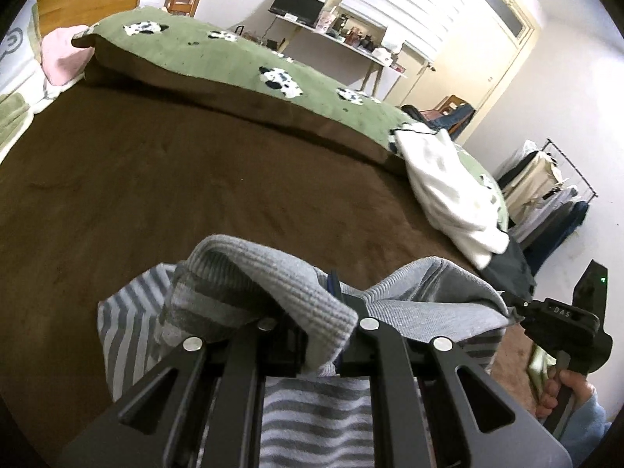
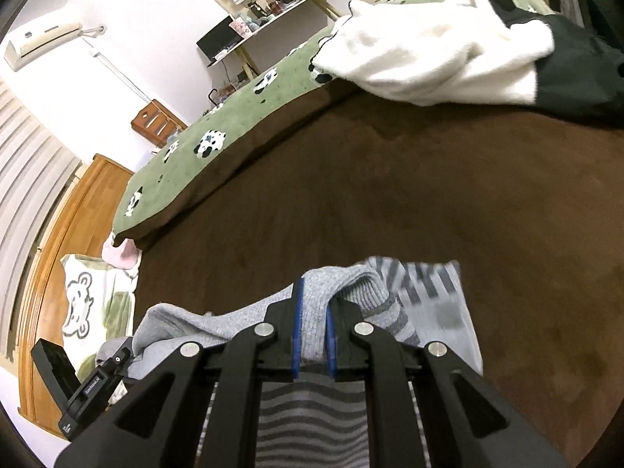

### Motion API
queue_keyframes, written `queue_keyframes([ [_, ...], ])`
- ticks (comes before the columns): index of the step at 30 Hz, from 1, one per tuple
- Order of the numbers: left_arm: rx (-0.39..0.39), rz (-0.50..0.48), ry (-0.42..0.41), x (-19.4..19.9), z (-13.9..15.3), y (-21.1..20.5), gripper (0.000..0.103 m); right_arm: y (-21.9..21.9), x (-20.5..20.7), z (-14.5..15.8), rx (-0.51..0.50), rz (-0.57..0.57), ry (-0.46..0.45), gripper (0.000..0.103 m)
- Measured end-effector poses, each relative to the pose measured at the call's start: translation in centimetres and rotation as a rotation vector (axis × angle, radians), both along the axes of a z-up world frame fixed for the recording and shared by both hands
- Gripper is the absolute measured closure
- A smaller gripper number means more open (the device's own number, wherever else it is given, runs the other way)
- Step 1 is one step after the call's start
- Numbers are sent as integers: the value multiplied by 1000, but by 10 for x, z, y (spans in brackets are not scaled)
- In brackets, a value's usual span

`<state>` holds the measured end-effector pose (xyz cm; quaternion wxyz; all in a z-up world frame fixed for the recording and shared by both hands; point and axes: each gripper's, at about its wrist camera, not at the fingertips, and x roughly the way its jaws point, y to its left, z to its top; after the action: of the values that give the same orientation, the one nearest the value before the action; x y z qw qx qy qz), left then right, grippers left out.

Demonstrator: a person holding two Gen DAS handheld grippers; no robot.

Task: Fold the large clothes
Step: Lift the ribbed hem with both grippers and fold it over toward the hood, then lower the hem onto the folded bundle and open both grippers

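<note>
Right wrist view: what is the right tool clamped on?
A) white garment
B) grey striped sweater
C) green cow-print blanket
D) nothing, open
B: the right tool has its blue pads pinched on the grey knit edge of the striped sweater; the white garment lies far off on the bed.

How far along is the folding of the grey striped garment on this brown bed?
Done: little shows; a white garment lies loosely heaped, not folded, by the green blanket. In hand: both claws are shut on the grey striped garment, the left claw and right claw each pinching its ribbed edge above the brown bed cover. Left: laying it flat and making the folds.
</note>
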<state>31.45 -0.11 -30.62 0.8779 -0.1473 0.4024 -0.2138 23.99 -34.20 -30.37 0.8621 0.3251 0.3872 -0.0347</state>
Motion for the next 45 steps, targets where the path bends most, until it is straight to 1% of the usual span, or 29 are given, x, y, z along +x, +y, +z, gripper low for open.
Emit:
queue_keyframes([
  [4, 33, 10, 57, 34, -35, -7, 89, -3, 36, -31, -19, 29, 35, 93],
  [5, 50, 10, 76, 42, -49, -9, 89, -4, 46, -44, -20, 36, 50, 93],
  [7, 65, 5, 123, 52, -69, -13, 89, -5, 56, -62, -18, 41, 71, 93],
  [8, 74, 4, 159, 59, -82, -15, 88, -6, 62, -73, -18, 54, 85, 93],
  [11, 95, 7, 208, 67, -104, -19, 85, -4, 70, -92, -36, 76, 112, 92],
  [14, 116, 9, 203, 67, -108, -24, 83, -5, 73, -110, -29, 89, 132, 92],
  [16, 129, 10, 198, 66, -108, -26, 83, -5, 73, -113, -23, 90, 132, 92],
  [19, 155, 0, 187, 65, -107, -30, 83, -5, 73, -115, -15, 92, 132, 92],
  [24, 156, -1, 189, 68, -107, -31, 81, -7, 78, -114, -12, 102, 138, 91],
  [27, 156, -9, 193, 69, -104, -33, 74, -8, 75, -109, -33, 113, 136, 89],
  [28, 147, -12, 193, 69, -103, -33, 66, -7, 75, -107, -41, 115, 133, 87],
  [29, 134, -14, 192, 69, -101, -34, 56, -6, 74, -103, -52, 119, 128, 85],
  [30, 117, -17, 191, 69, -99, -34, 47, -6, 73, -101, -59, 120, 124, 81],
  [31, 107, -21, 189, 70, -97, -36, 24, -5, 72, -98, -60, 123, 118, 77],
  [32, 107, -24, 181, 70, -94, -37, 11, -6, 71, -95, -59, 127, 109, 51],
  [33, 126, -17, 164, 69, -89, -40, 9, -5, 71, -92, -74, 119, 105, 18],
  [34, 139, -15, 154, 69, -86, -42, 7, -5, 69, -86, -107, 102, 97, 10],
  [36, 153, -10, 154, 71, -81, -44, 7, -5, 64, -73, -157, 92, 60, 10],
  [37, 157, -2, 159, 72, -79, -43, 7, -6, 63, -71, -158, 95, 59, 10],
  [40, 181, 19, 167, 72, -72, -43, 7, -4, 60, -60, -175, 104, 64, 10],
  [43, 212, 31, 164, 66, -61, -43, 7, 9, 57, -51, -238, 139, 82, 7],
  [45, 237, 23, 167, 62, -56, -45, 7, 20, 56, -48, -277, 168, 98, 7],
])
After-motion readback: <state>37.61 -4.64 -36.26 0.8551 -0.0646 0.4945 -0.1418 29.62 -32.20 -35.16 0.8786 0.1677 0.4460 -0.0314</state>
